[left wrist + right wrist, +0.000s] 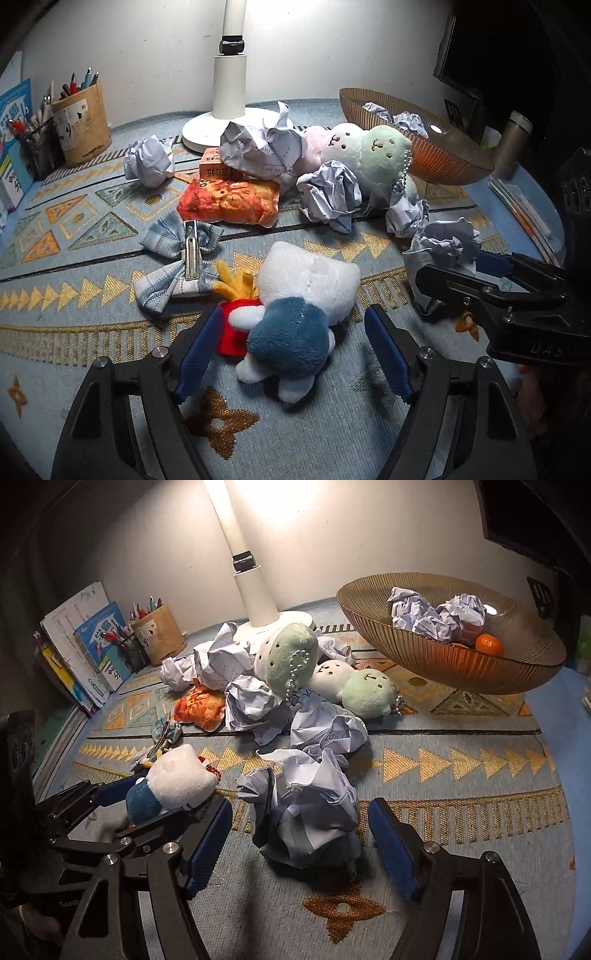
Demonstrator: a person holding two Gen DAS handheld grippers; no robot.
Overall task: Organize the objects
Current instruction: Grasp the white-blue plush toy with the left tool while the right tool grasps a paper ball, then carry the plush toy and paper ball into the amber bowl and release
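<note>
Between the left gripper's (295,343) blue pads sits a white plush cat (299,306) in blue overalls, lying on the patterned mat (92,295); jaws are spread wide with gaps on both sides, so nothing's gripped. Just left of them there's a striped bow clip (181,262). Over on the right gripper (299,834), same deal: jaws wide apart around a crumpled paper ball (306,812), pads not touching it. Straight beyond that are more paper wads and green plushies (291,657), and further off to the right an amber bowl (443,664) holding paper and a tangerine (489,644)
</note>
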